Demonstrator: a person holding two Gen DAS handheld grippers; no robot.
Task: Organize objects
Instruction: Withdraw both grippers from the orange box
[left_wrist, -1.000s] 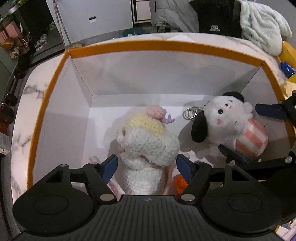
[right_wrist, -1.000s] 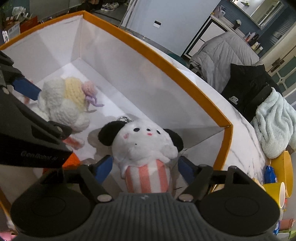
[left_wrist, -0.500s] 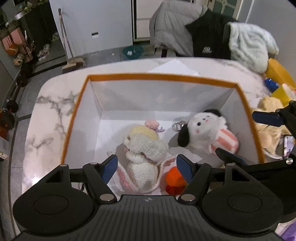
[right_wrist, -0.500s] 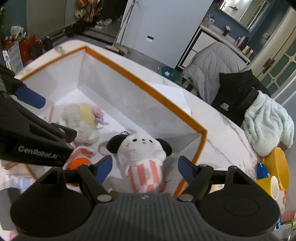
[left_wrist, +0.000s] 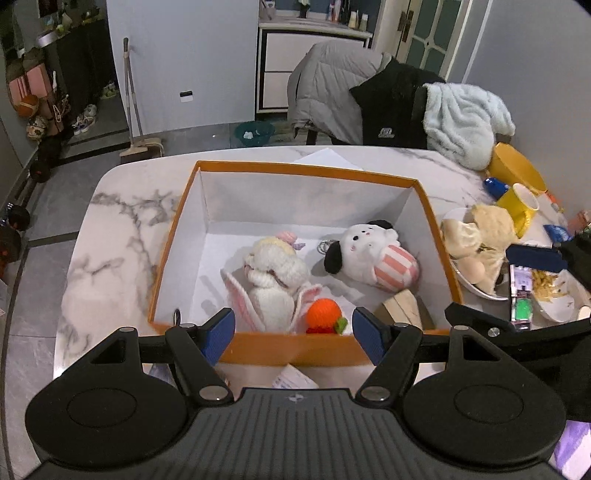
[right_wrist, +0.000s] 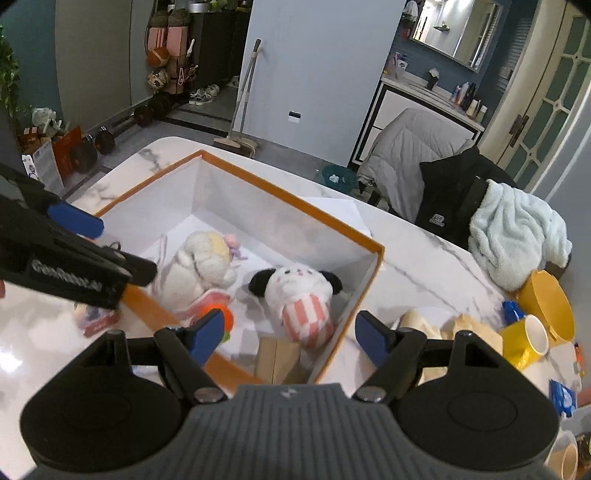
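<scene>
Marble surface (left_wrist: 110, 236) carries an orange box (left_wrist: 177, 221) holding plush toys; left gripper (left_wrist: 293, 334) and right gripper (right_wrist: 290, 334) hover spread wide, empty.

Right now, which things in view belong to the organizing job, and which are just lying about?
Part of the job:
- orange-rimmed box
- crocheted doll
- black-eared plush
- orange crochet fruit
- wooden block
- left gripper and right gripper, both open and empty

Just lying about:
- yellow cup
- blue fleece
- black jacket
- broom
</scene>
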